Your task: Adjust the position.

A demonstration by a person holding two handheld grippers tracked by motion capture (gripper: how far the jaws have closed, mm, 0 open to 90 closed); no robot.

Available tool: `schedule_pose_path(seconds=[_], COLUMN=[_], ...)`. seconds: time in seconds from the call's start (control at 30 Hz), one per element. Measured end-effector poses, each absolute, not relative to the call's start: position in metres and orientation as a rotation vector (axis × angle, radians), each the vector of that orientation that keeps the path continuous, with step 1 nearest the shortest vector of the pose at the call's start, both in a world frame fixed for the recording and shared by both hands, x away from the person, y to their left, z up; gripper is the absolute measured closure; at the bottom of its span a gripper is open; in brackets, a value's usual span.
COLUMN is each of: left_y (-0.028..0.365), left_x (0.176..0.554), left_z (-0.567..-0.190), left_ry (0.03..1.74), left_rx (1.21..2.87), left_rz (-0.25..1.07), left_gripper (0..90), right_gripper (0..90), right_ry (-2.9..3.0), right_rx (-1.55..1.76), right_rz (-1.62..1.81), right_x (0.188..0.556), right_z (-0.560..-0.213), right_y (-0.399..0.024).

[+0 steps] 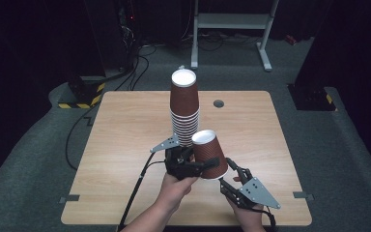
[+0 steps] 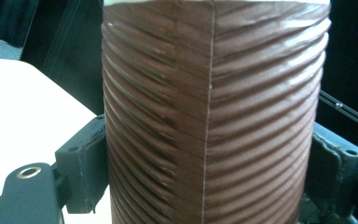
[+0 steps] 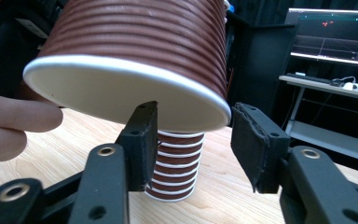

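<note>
Tilting base-up, cup [image 1: 209,153] clamped in left gripper [image 1: 189,164]; right gripper [image 1: 234,175] jaws apart, beside stack [image 1: 184,107].

Your table [image 1: 125,145] is a light wood top with a small round grey hole [image 1: 218,103] near its far edge. A tall stack of upside-down brown cups [image 1: 184,111] stands on it, just left of that hole and nearer you.

1. Behind your wooden table [image 1: 125,145], a white metal stand [image 1: 232,29] rises from grey carpet [image 1: 38,159].
2. Black cables [image 1: 135,67] trail past a yellow-and-black striped base [image 1: 84,94].
3. To your right, a lit monitor [image 3: 331,35] glows above a shelf [image 3: 326,86].
</note>
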State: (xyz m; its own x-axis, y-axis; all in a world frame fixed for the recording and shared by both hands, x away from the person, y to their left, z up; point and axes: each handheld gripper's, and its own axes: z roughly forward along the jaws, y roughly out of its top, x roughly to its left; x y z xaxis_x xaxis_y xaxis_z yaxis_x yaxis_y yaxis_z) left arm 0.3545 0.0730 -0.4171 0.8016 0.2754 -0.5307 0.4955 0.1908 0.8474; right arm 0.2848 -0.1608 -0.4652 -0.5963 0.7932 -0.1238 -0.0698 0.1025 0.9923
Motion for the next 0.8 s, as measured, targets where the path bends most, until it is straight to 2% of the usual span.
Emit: schedule_pose_path(seconds=[0.8], left_y=[0.066], left_x=[0.353], left_z=[-0.422], left_ry=[0.674], left_rx=[1.402], left_rz=[-0.257], left_gripper=[15.8], right_gripper=[70.7], right_ry=[1.552], right_rx=[0.648], right_rz=[1.619], right_x=[0.275], right_z=[-0.468], right_y=[-0.174])
